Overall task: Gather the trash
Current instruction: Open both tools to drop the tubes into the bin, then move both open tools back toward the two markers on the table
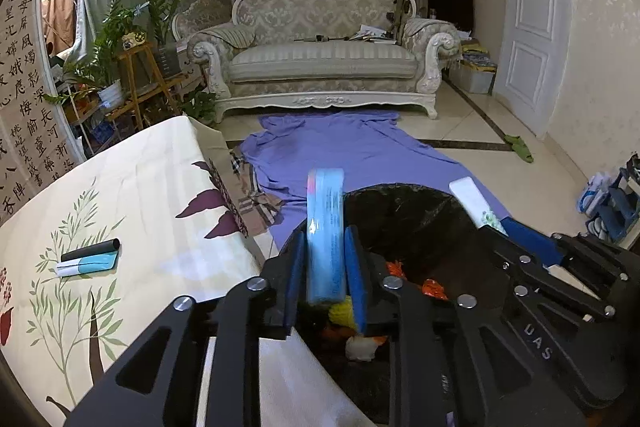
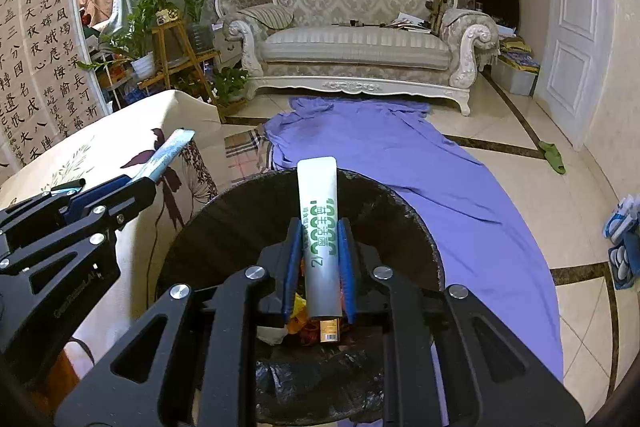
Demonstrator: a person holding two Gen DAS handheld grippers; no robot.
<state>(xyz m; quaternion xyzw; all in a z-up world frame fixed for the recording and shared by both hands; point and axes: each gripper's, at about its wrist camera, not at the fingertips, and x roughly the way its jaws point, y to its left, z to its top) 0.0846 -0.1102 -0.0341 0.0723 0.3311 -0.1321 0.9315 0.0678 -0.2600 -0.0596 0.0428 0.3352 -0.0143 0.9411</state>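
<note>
- On the table (image 1: 132,187) at your left, two more bits of trash lie side by side: a black tube (image 1: 91,249) and a blue-and-white tube (image 1: 89,263). Both look light and squashy; pinch each across its middle.
- Your left gripper (image 1: 326,267) has a blue tube (image 1: 325,235) between its pads, over the bin's near edge. There is a sliver of gap on either side, so I judge the hold loosened, not clamped.
- The bin (image 2: 416,227), lined in black plastic, already holds orange and yellow wrappers and a small box.
- Your right gripper (image 2: 319,267) brackets a white tube (image 2: 320,227) with green lettering above the bin mouth; the pads look just slack. It is smooth and will slip out.
</note>
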